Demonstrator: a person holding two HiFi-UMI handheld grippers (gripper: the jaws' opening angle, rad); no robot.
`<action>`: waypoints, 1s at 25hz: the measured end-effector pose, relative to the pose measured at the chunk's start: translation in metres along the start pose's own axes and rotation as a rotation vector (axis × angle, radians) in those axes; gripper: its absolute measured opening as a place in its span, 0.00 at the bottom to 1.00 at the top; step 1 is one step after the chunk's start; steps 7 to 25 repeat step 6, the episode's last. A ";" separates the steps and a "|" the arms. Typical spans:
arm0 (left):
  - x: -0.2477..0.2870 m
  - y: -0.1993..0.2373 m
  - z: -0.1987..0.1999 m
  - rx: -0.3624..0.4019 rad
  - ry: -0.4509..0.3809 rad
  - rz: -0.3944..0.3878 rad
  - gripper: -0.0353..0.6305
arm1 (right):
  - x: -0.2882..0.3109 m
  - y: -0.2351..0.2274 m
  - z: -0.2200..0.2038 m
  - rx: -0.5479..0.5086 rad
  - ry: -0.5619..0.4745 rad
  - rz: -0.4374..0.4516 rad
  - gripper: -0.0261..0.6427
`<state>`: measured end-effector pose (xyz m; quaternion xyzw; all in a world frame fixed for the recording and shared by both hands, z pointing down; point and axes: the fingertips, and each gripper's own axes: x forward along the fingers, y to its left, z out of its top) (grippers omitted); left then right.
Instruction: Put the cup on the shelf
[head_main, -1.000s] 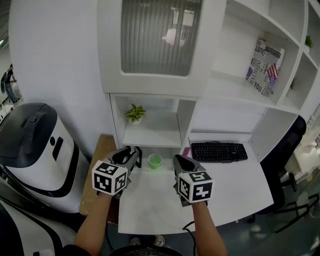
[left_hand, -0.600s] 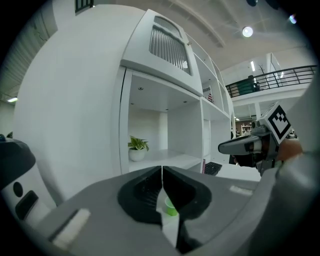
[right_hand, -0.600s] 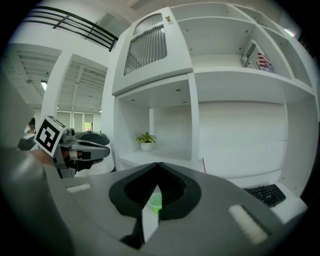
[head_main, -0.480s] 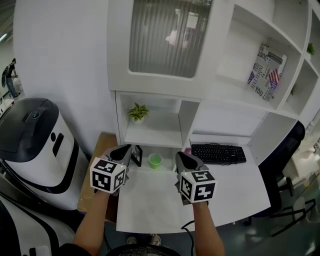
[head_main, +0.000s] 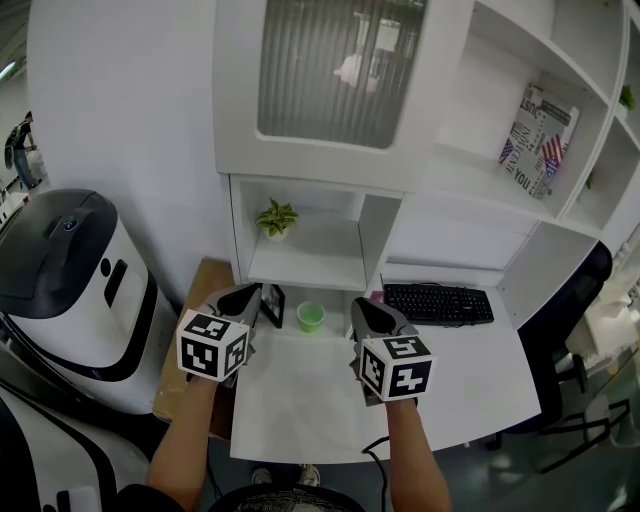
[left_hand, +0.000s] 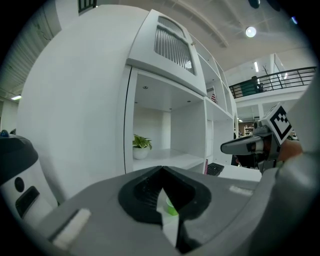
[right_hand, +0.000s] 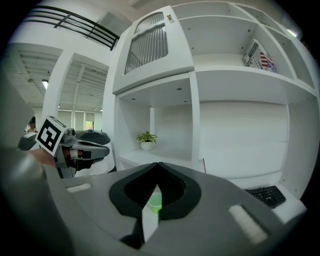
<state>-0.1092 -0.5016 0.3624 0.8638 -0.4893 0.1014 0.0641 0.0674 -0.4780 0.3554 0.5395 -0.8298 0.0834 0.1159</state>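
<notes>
A small green cup (head_main: 310, 317) stands on the white desk (head_main: 300, 400), just in front of the low shelf compartment (head_main: 305, 268). My left gripper (head_main: 243, 297) hovers left of the cup, its jaws shut and empty. My right gripper (head_main: 365, 310) hovers right of the cup, also shut and empty. Both are apart from the cup and point toward the shelf. The left gripper view shows the cup (left_hand: 171, 207) through the slit between its closed jaws, with the right gripper (left_hand: 230, 146) off to the right. The cup (right_hand: 155, 202) shows the same way in the right gripper view.
A potted plant (head_main: 277, 218) sits at the back left of the low shelf. A black keyboard (head_main: 438, 303) lies at the right, and a small dark frame (head_main: 272, 305) stands by the left gripper. A large white and black machine (head_main: 70, 280) is on the left; a magazine (head_main: 540, 125) leans higher up.
Both grippers stay shut and hold almost the same spots beside the cup. The head view has shifted slightly, and the dark frame beside the left gripper shows more.
</notes>
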 end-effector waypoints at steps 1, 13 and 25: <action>0.001 0.001 -0.001 -0.002 0.000 0.001 0.05 | 0.001 -0.001 0.000 0.001 0.001 0.000 0.07; 0.006 0.002 -0.001 -0.005 0.003 0.001 0.05 | 0.005 -0.004 -0.002 0.002 0.006 0.000 0.07; 0.006 0.002 -0.001 -0.005 0.003 0.001 0.05 | 0.005 -0.004 -0.002 0.002 0.006 0.000 0.07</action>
